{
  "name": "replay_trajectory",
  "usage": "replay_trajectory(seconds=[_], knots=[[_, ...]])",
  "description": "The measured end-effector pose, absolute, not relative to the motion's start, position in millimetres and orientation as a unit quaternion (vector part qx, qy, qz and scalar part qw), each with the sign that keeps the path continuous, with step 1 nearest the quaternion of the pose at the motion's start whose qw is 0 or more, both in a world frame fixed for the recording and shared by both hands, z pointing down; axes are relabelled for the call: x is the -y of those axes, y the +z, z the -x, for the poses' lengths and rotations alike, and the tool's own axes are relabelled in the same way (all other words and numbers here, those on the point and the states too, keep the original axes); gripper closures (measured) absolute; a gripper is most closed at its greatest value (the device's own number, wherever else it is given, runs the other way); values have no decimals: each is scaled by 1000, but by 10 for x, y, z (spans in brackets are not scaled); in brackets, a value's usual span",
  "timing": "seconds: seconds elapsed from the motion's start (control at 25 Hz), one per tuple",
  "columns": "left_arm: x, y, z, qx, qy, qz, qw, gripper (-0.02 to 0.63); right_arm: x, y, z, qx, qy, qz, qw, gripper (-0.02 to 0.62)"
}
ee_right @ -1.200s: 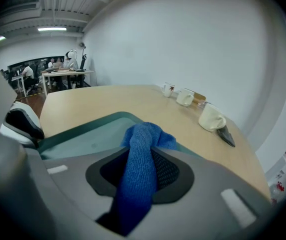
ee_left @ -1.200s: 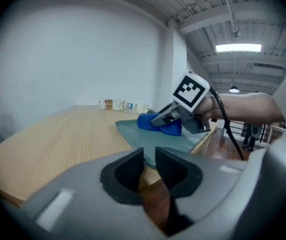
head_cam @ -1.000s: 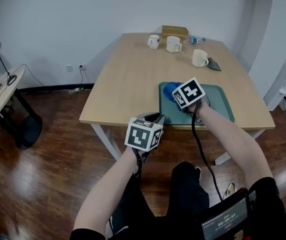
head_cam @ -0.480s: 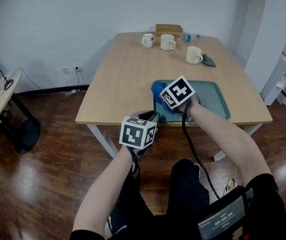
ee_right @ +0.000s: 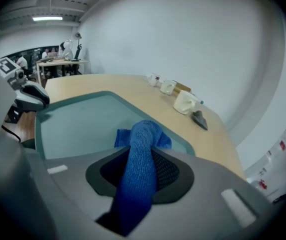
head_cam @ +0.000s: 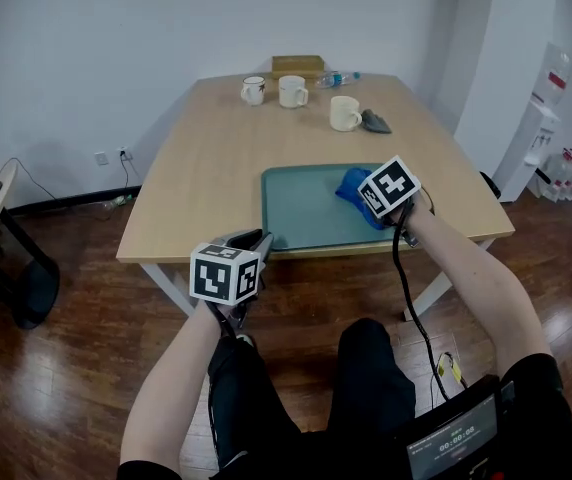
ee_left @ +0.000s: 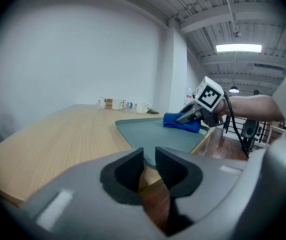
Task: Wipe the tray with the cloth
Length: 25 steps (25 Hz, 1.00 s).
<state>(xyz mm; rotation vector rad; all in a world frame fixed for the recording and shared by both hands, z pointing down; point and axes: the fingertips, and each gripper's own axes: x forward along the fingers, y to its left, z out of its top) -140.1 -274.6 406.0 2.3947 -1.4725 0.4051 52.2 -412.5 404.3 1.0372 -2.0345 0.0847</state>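
A teal tray (head_cam: 306, 213) lies near the wooden table's front edge. A blue cloth (head_cam: 354, 185) rests on its right part, bunched up. My right gripper (head_cam: 374, 200) is shut on the cloth (ee_right: 144, 134), which fills the gap between its pads and hangs down through them. In the left gripper view the cloth (ee_left: 178, 122) presses on the tray (ee_left: 150, 131) under the right gripper (ee_left: 192, 118). My left gripper (head_cam: 258, 240) sits at the tray's near left corner, jaws narrow with the tray's rim between them (ee_left: 149, 156).
At the table's far end stand three mugs (head_cam: 254, 90) (head_cam: 292, 91) (head_cam: 344, 113), a cardboard box (head_cam: 298, 65), a water bottle (head_cam: 336, 78) and a dark object (head_cam: 374, 121). A black cable hangs from the right gripper. A water dispenser (head_cam: 538, 133) stands to the right.
My right gripper has dragged the cloth across the tray from its left part to its right part. The left gripper stays at the tray's near left corner. The head view has shifted.
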Motion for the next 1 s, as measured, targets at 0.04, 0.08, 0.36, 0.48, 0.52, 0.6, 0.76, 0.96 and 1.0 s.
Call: replay_trajectory(seconds=[0.04,0.08,0.36,0.48,0.52,0.6,0.76,0.96,1.0], knots=[[2740,4063,1395,513,141,-834,149,529,4159,4039,-696,800,25,-427,422,483],[2736,4064,1390,513,140,-834,148,529,4198,4036,-853,790,18,-440,426,483],[2742,4057,1390,512,141,-834,148,529,4340,4116,-1230,784,43,-477,396,483],[2745,4053,1385,511,141,-834,149,529,4285,4170,-1082,777,20,-467,421,483],[2745,4047,1382,512,141,-834,150,531,4275,4180,-1046,774,13,-465,429,483],[2743,4037,1371,513,141,-834,150,529,4238,4187,-924,778,13,-457,431,483],[2739,4042,1361,512,142,-834,149,529,4131,4200,-526,798,26,-429,422,483],[2747,4037,1349,512,142,-834,149,531,4005,4189,112,817,9,-389,425,483],[2747,4038,1346,511,144,-834,150,529,3973,4188,243,822,7,-381,424,483]])
